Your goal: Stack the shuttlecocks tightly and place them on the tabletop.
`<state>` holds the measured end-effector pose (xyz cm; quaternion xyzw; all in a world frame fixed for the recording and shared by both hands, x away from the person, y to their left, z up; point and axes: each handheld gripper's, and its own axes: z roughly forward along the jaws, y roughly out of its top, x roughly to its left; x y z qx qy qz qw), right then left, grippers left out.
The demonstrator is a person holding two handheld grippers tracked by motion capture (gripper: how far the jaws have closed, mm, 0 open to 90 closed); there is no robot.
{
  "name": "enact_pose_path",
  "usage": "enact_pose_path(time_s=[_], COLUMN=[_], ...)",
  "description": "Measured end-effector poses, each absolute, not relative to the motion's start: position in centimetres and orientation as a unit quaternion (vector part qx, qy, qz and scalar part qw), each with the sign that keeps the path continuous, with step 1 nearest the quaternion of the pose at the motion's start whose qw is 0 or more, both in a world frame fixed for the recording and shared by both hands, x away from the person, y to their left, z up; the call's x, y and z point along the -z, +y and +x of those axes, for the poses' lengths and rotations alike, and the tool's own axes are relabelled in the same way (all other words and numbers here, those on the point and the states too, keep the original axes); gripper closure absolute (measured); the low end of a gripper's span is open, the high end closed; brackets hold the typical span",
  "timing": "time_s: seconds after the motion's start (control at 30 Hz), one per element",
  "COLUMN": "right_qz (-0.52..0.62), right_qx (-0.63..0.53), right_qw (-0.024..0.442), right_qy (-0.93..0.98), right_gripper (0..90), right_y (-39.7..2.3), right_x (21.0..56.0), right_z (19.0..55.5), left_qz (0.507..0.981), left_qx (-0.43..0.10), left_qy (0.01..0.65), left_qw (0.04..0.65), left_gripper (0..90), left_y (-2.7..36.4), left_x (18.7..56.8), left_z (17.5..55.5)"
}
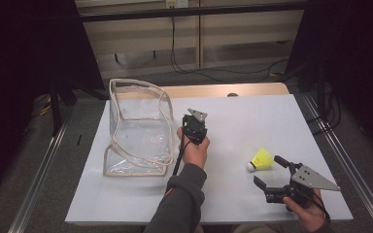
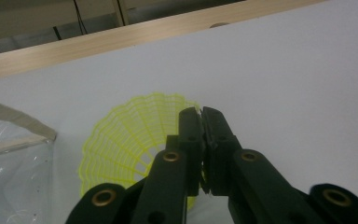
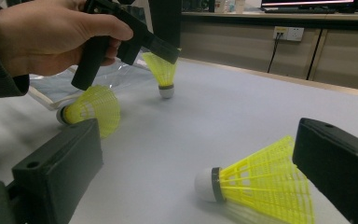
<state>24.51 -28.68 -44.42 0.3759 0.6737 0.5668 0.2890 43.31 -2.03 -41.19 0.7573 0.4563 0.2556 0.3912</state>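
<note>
While the clear bag [image 1: 135,127] stands open at the table's left, the left gripper [image 2: 201,116], jaws pinched on the rim of a yellow shuttlecock [image 2: 135,140], should carry it steadily over the opening, as the right gripper [image 1: 268,171] waits wide open, empty, beside another shuttlecock [image 1: 261,160].

White table [image 1: 272,116], clear bag [image 1: 136,128] at left, yellow shuttlecock [image 1: 261,160] lying at right, another [image 3: 91,109] by bag
</note>
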Motion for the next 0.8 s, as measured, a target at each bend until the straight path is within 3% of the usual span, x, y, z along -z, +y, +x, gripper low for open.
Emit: enact_pose_path(time_s=[0.47,0.8], right_qz=[0.375,0.374], right_qx=[-0.566,-0.567], right_qw=[0.289,0.288], right_qy=[0.675,0.675], right_gripper=[0.8,0.9], right_y=[-28.6,-28.6], right_x=[44.4,44.4], right_z=[24.5,24.5], left_qz=[0.766,0.771], left_qx=[-0.273,-0.225], left_qy=[0.461,0.448], left_qw=[0.356,0.392], left_gripper=[89.7,82.7], left_y=[-1.3,-2.3], left_x=[40.6,41.2], left_z=[43.0,43.3])
